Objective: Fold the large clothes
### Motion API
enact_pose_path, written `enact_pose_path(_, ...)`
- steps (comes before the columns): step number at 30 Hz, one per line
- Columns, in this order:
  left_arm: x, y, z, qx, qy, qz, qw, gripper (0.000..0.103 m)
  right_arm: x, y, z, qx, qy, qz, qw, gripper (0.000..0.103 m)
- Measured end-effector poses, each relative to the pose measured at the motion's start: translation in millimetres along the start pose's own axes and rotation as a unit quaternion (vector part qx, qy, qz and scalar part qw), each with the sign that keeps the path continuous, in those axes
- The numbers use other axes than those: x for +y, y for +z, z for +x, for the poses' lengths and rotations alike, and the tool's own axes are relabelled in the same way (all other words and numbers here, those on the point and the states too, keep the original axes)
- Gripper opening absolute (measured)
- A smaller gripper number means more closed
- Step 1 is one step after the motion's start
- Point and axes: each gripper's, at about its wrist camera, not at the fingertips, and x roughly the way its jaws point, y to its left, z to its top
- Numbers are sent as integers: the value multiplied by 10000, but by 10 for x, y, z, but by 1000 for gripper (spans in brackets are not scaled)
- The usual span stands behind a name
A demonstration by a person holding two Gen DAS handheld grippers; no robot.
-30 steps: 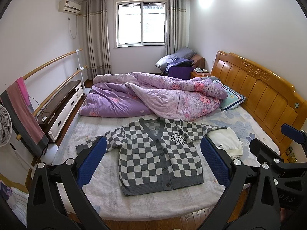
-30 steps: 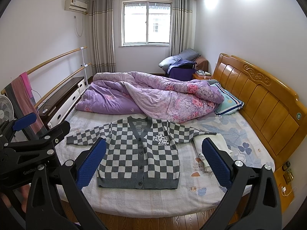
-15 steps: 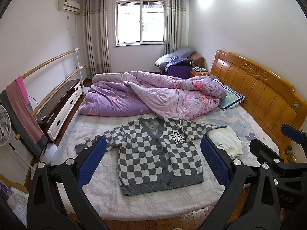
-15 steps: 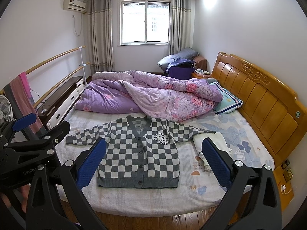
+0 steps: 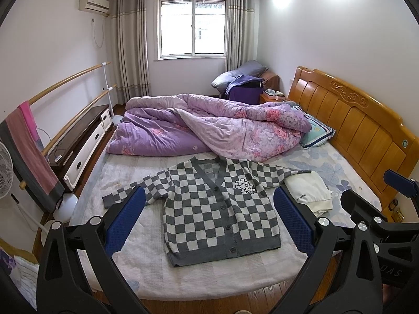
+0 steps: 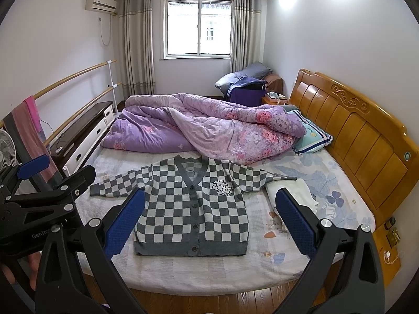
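Note:
A grey and white checkered cardigan (image 5: 217, 209) (image 6: 193, 209) lies flat and buttoned on the near half of the bed, sleeves spread to both sides. Its right sleeve end rests on a folded white garment (image 5: 309, 193) (image 6: 290, 191). My left gripper (image 5: 209, 219) is open and held in the air in front of the bed's foot edge, holding nothing. My right gripper (image 6: 209, 219) is likewise open and empty, at about the same distance. The left gripper's body shows at the left of the right wrist view, with part of a hand below it.
A crumpled purple quilt (image 5: 209, 128) fills the far half of the bed, touching the cardigan's collar. A pillow (image 5: 316, 130) lies by the wooden headboard (image 5: 361, 130). A low cabinet (image 5: 81, 141), rails with a towel and a fan (image 5: 5, 172) stand left. Wooden floor runs along the bed's near edge.
Both views have shifted only slightly; the grippers stay open and away from the cardigan, which has not moved.

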Motion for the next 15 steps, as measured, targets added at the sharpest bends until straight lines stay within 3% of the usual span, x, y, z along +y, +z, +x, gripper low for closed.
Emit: enact_pose_path(15, 186, 52, 504, 349, 12, 49, 9994, 98, 67, 88, 543, 434, 115, 29, 9990, 96)
